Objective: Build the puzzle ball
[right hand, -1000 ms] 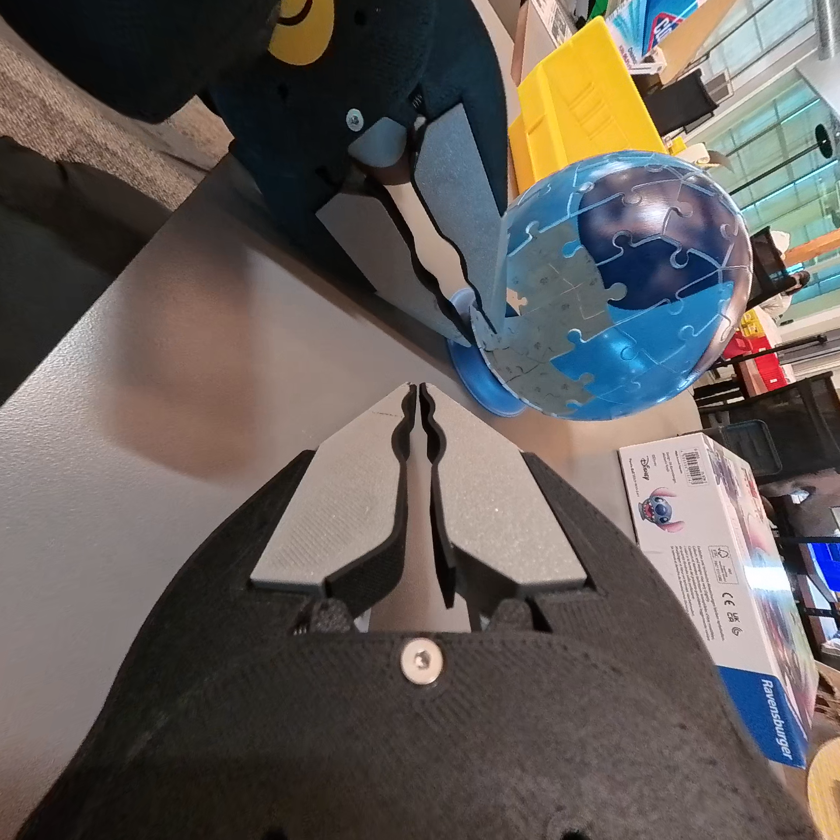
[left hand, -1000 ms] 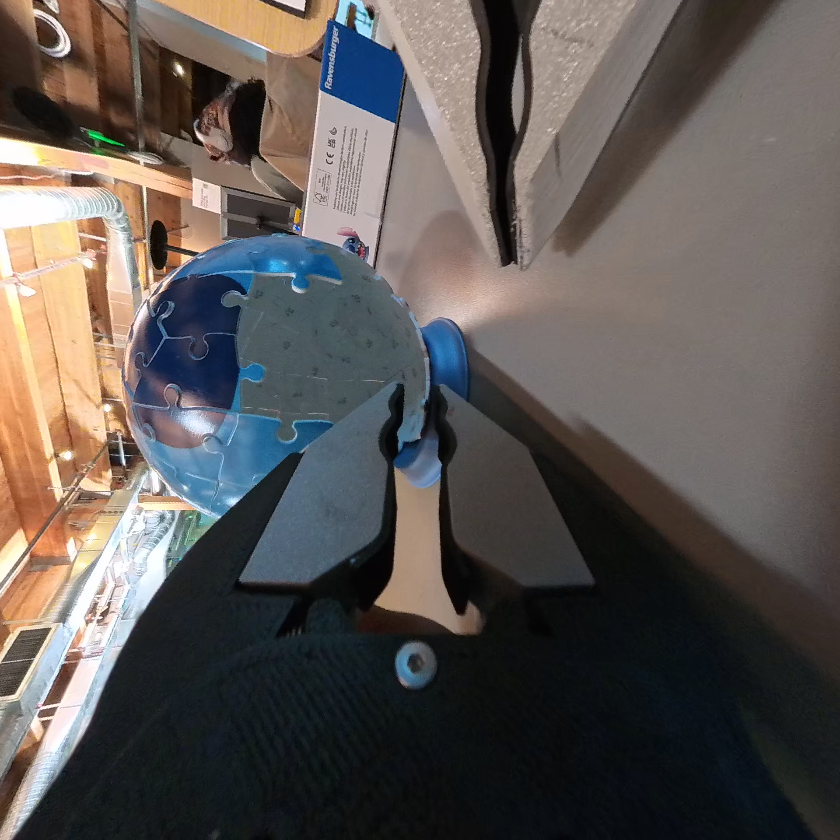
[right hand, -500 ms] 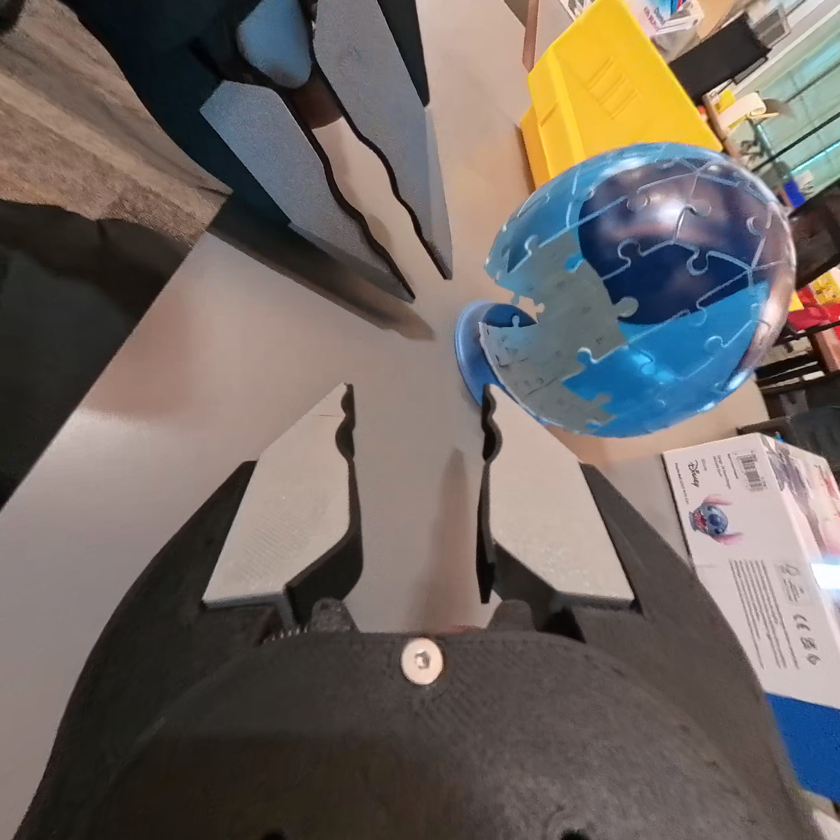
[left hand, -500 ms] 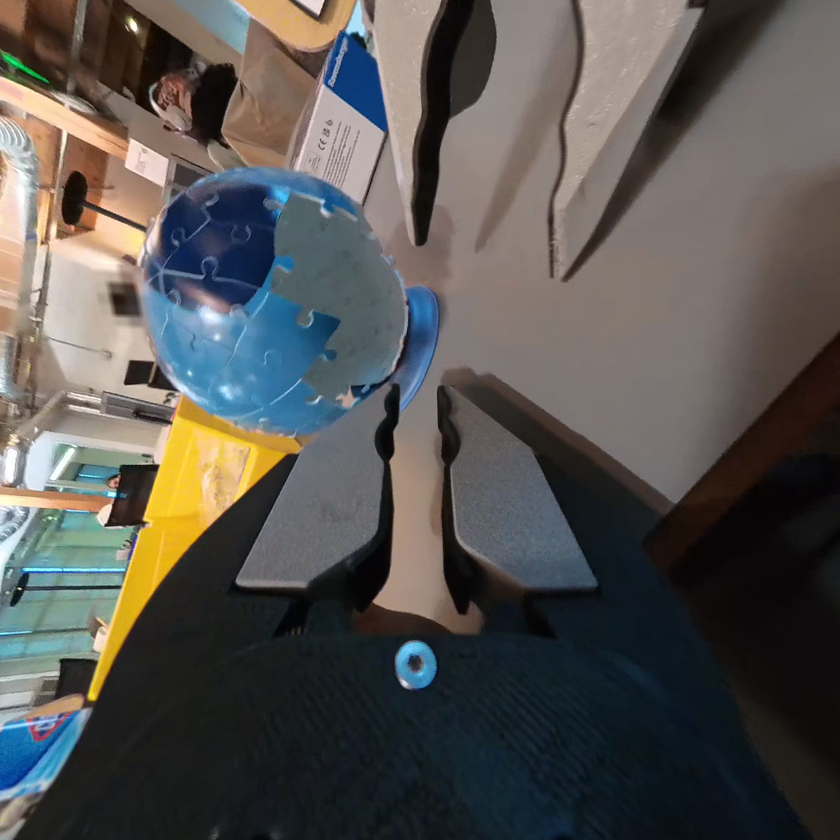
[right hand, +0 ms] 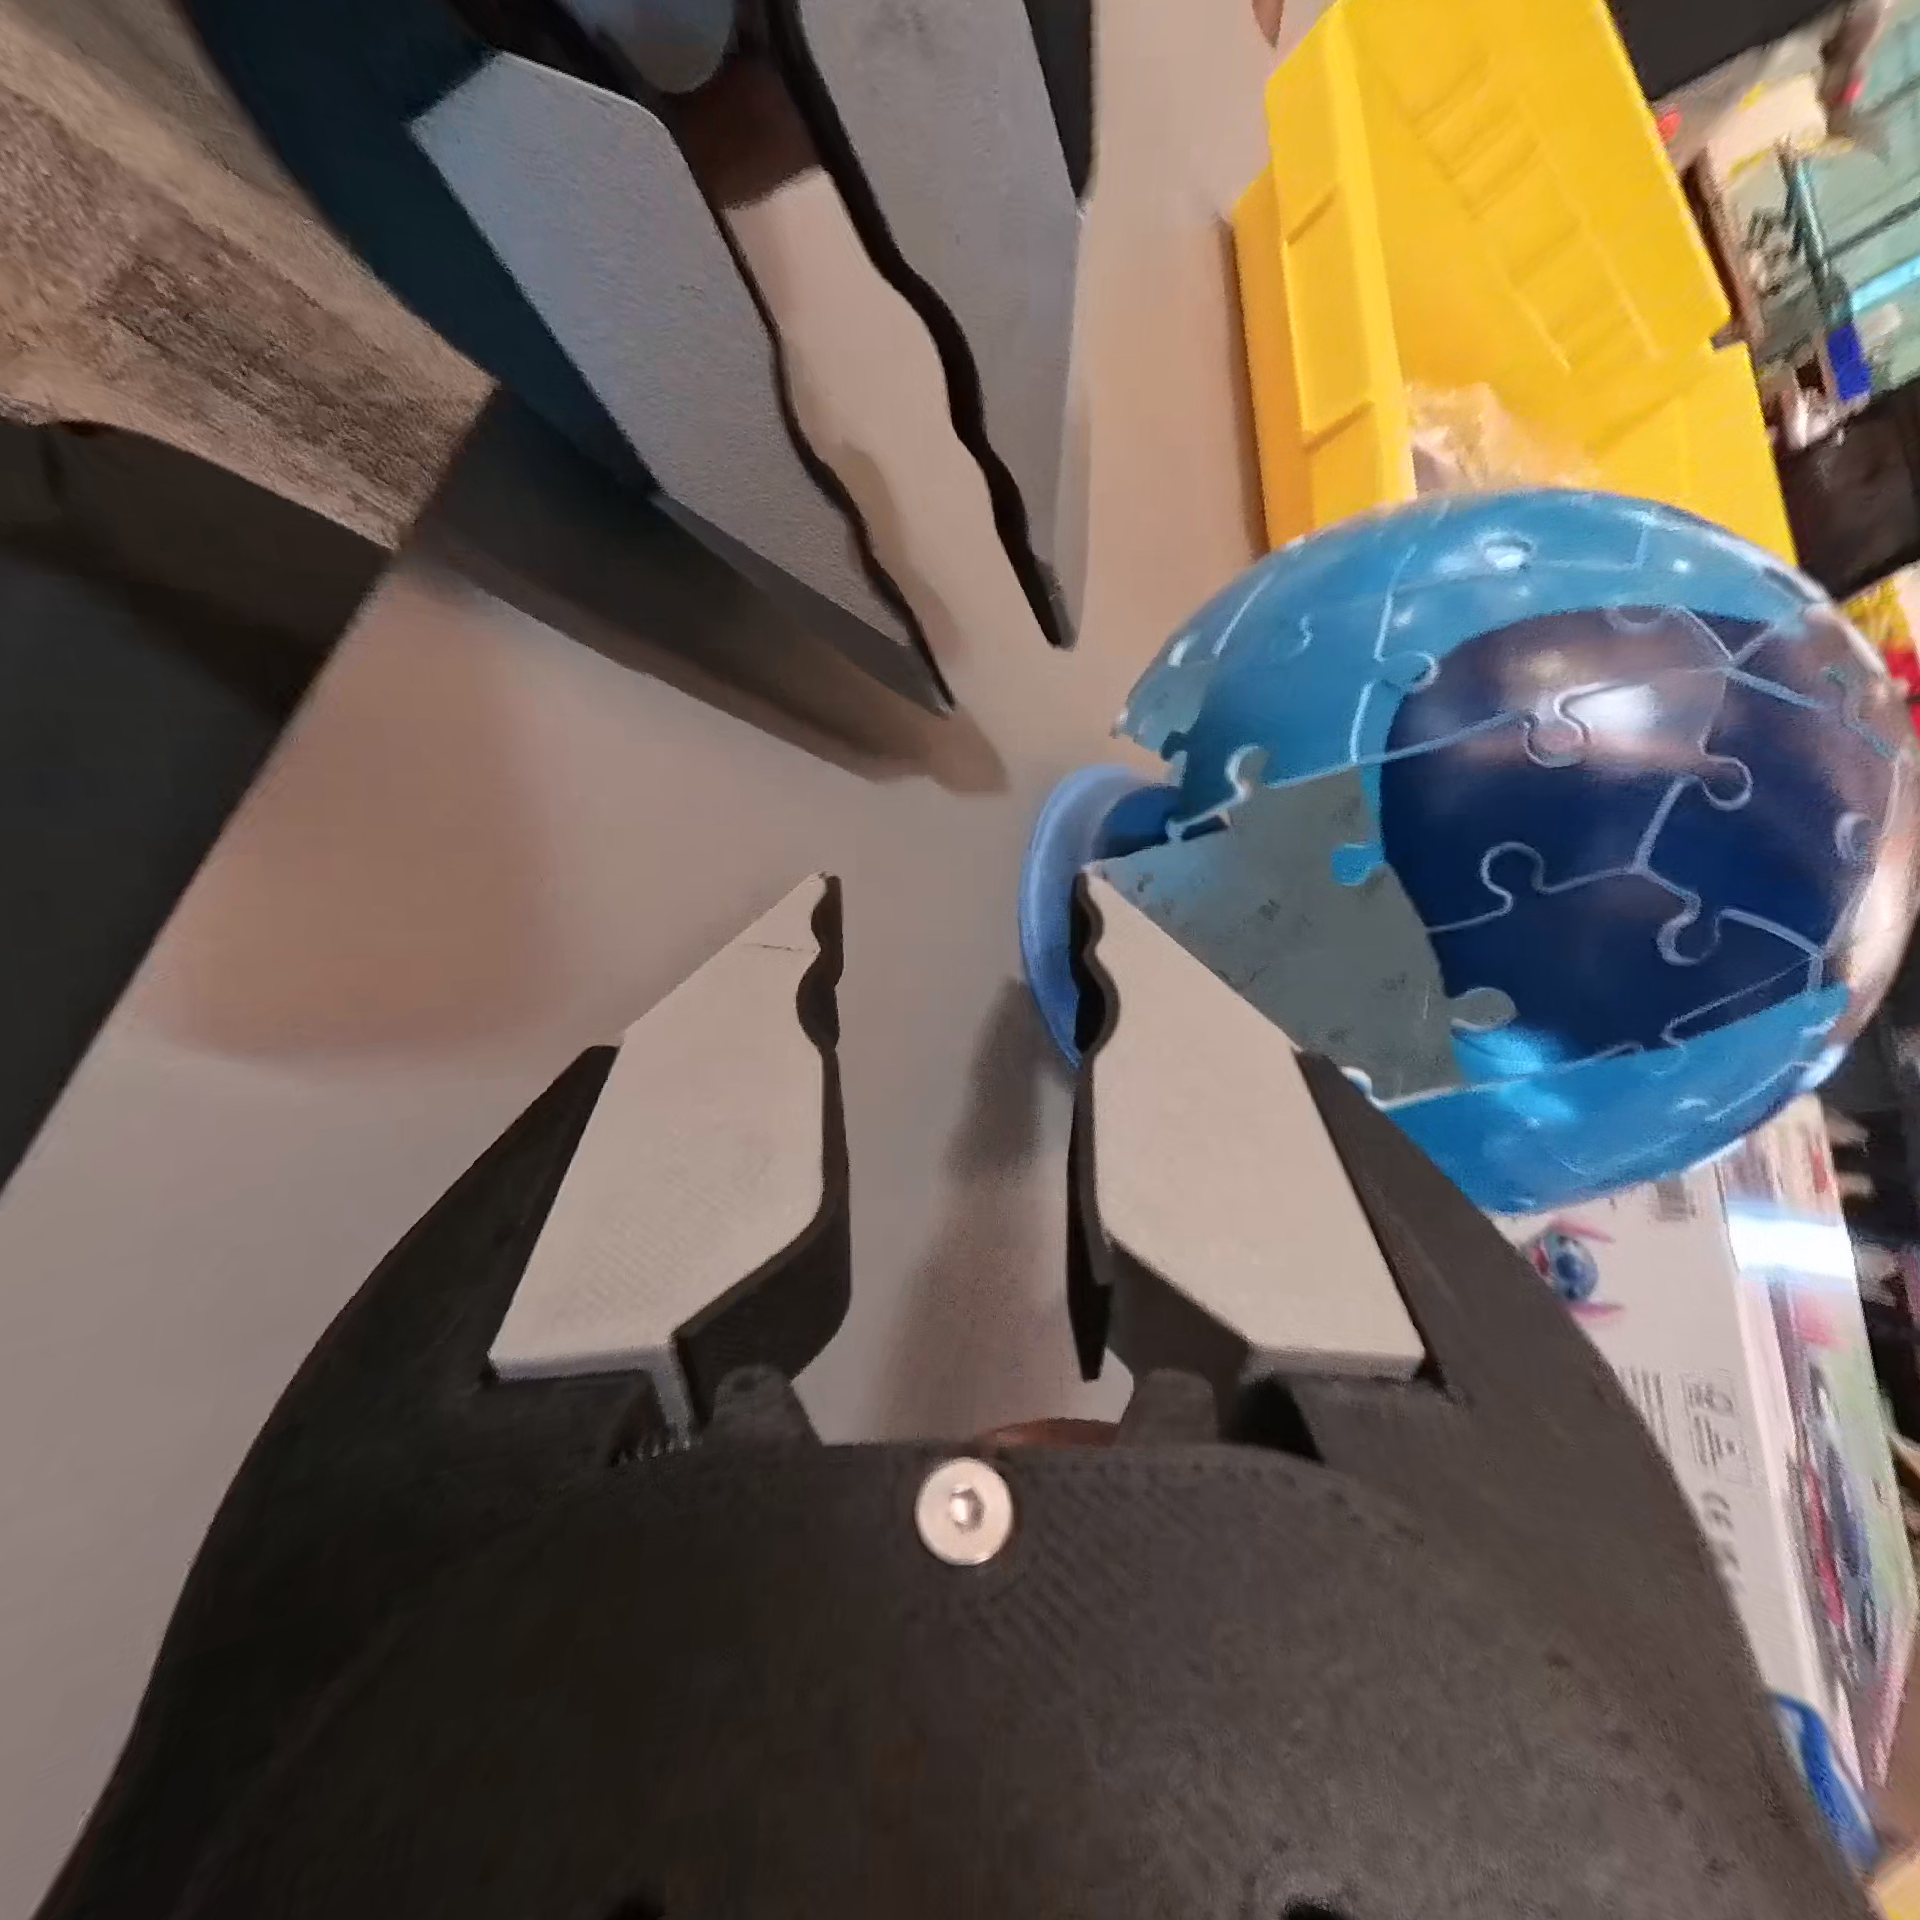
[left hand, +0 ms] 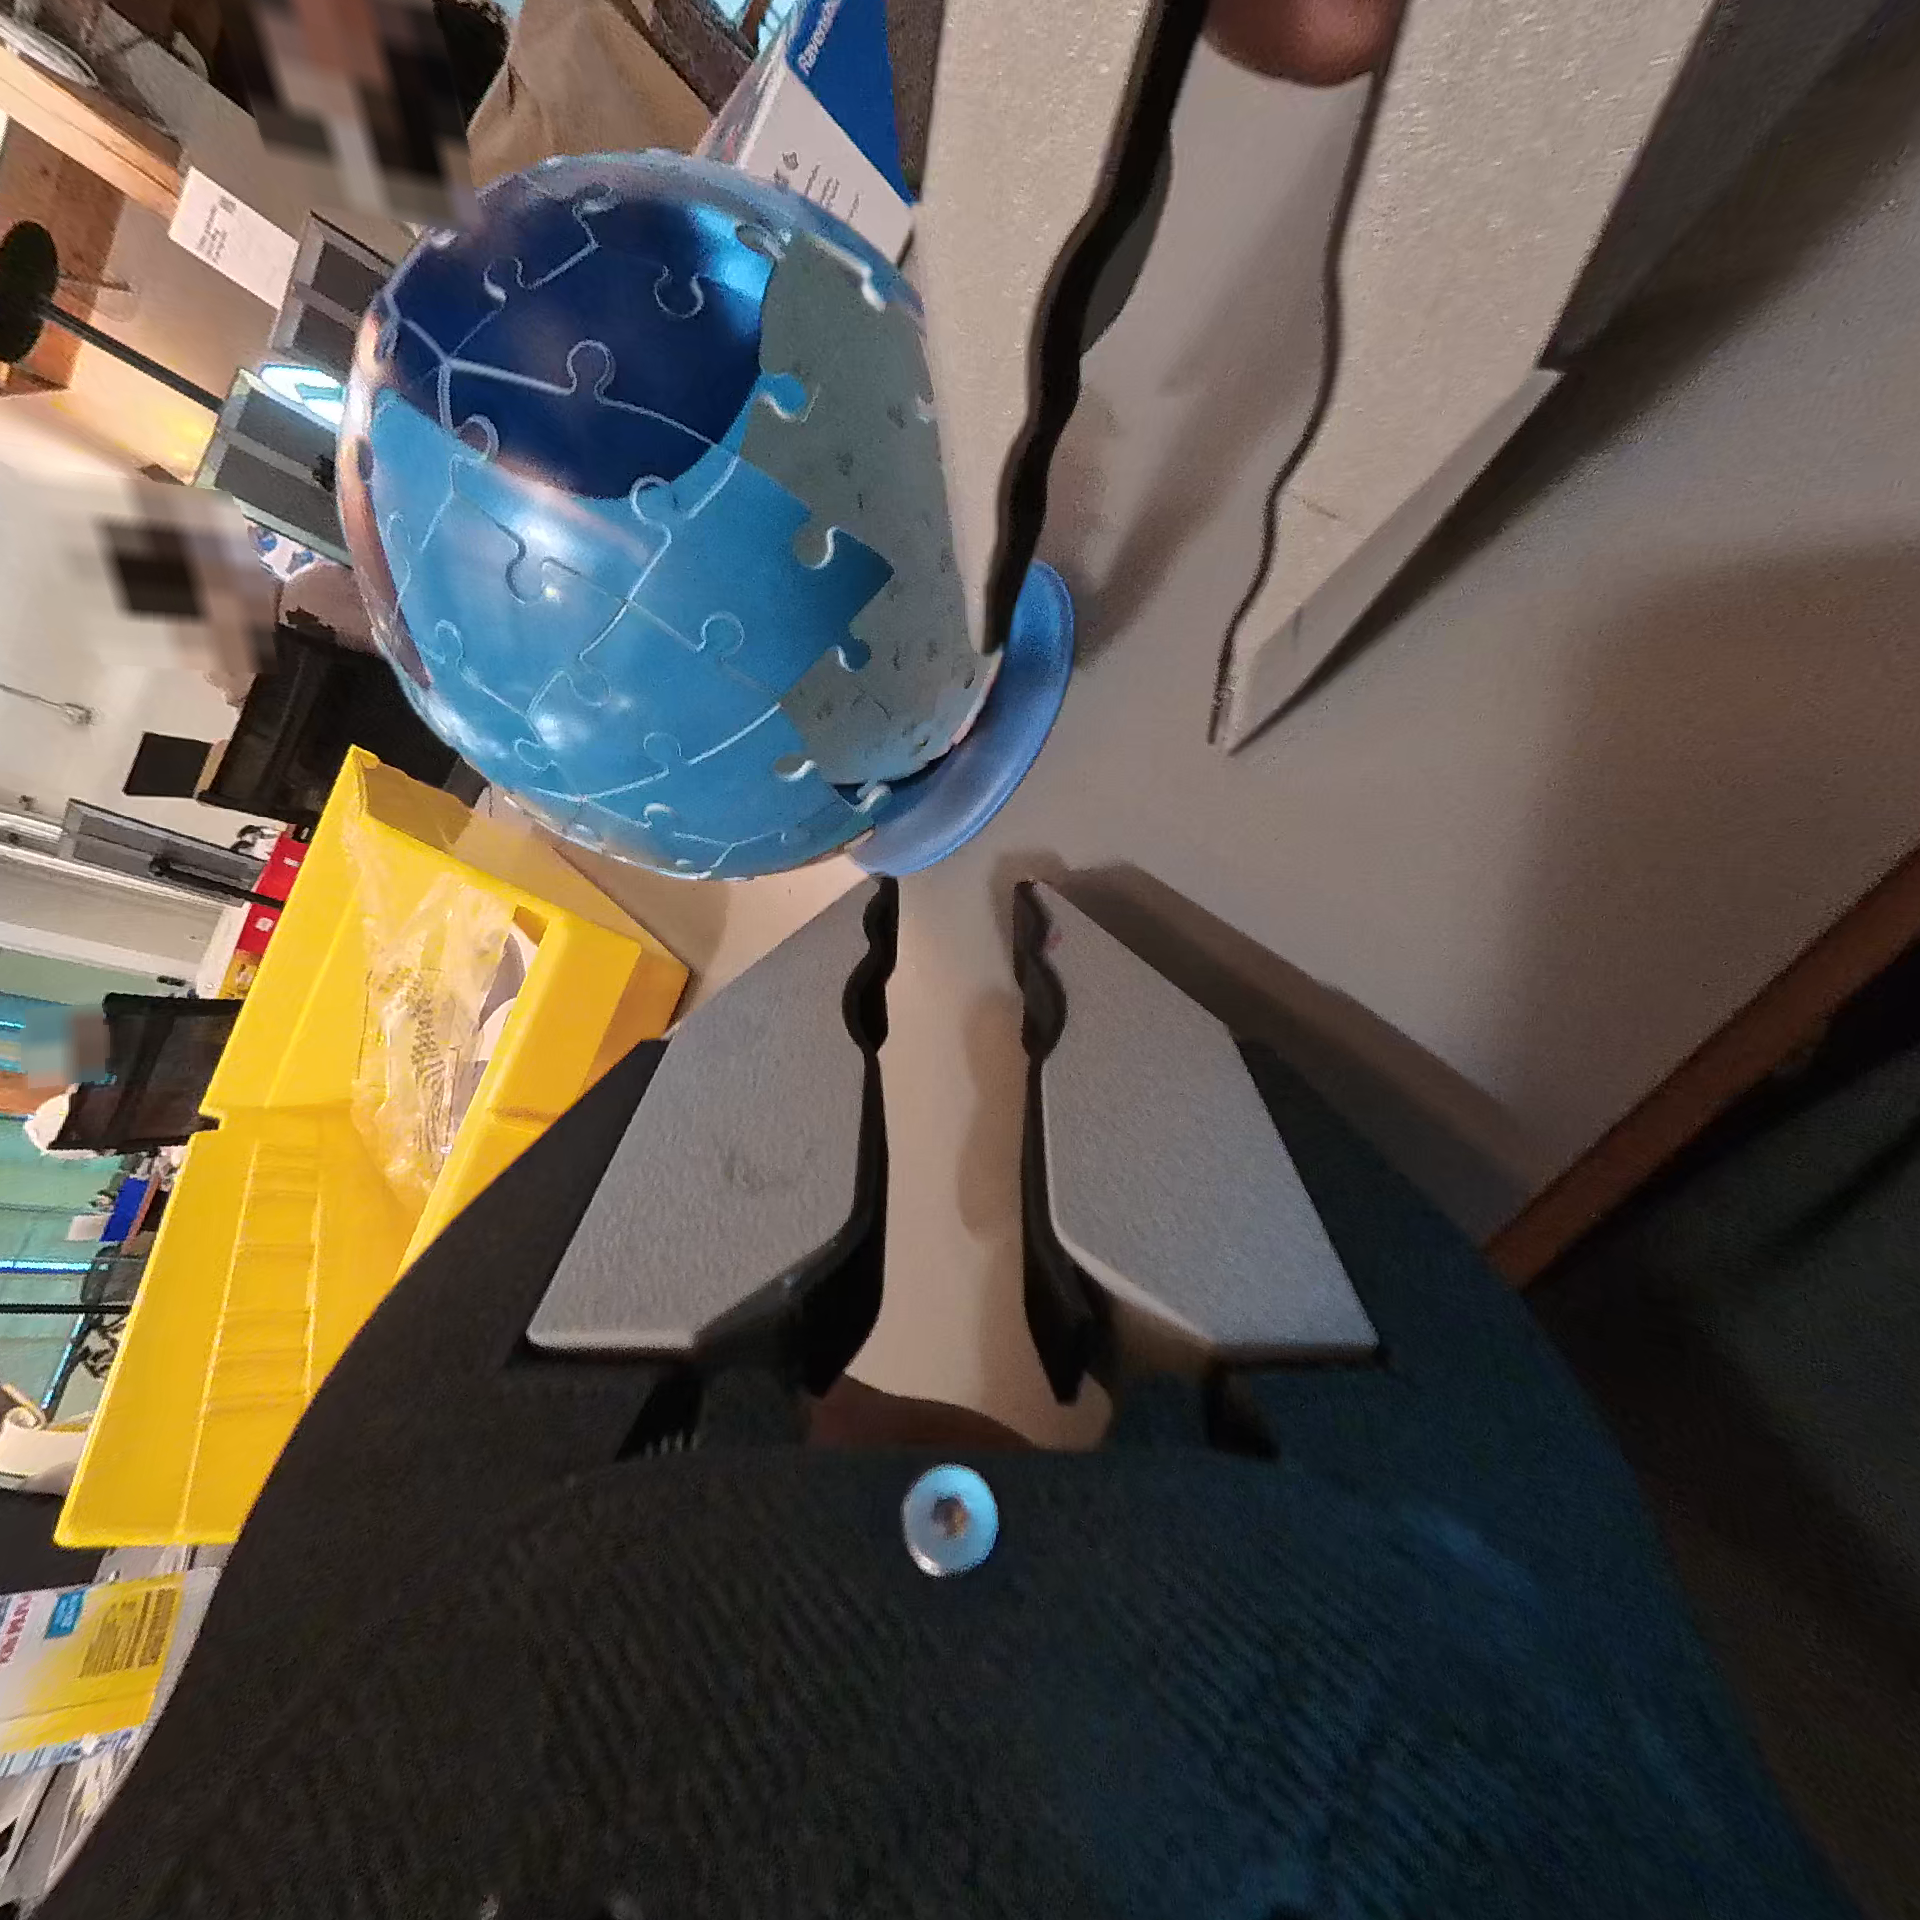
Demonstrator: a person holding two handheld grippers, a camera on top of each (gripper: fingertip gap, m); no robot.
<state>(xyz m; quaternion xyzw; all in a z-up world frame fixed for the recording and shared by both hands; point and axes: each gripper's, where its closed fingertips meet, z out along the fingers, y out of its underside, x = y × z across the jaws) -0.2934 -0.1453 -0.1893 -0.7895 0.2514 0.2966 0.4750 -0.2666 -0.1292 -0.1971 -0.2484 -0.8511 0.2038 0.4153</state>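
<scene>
The puzzle ball [left hand: 644,540] is a shiny blue sphere of joined pieces with a grey patch, sitting on a blue round stand [left hand: 987,727] on the pale table. My left gripper [left hand: 951,899] is open and empty, its tips just short of the stand. My right gripper [right hand: 956,883] is open and empty; its right fingertip [right hand: 1101,935] overlaps the stand [right hand: 1049,894] and the grey patch of the ball [right hand: 1558,883], and I cannot tell if it touches. Each gripper shows in the other's view: the right [left hand: 1112,686], the left [right hand: 997,670].
A yellow bin [left hand: 312,1143] stands behind the ball and also shows in the right wrist view [right hand: 1455,260]. The white and blue puzzle box [right hand: 1818,1455] lies beside the ball. The table edge [left hand: 1662,1091] runs close to my left gripper. Left tips to right tips: about 4 centimeters.
My left gripper let go of the ball's lower edge, opened and drew back. My right gripper opened from shut and moved in beside the stand.
</scene>
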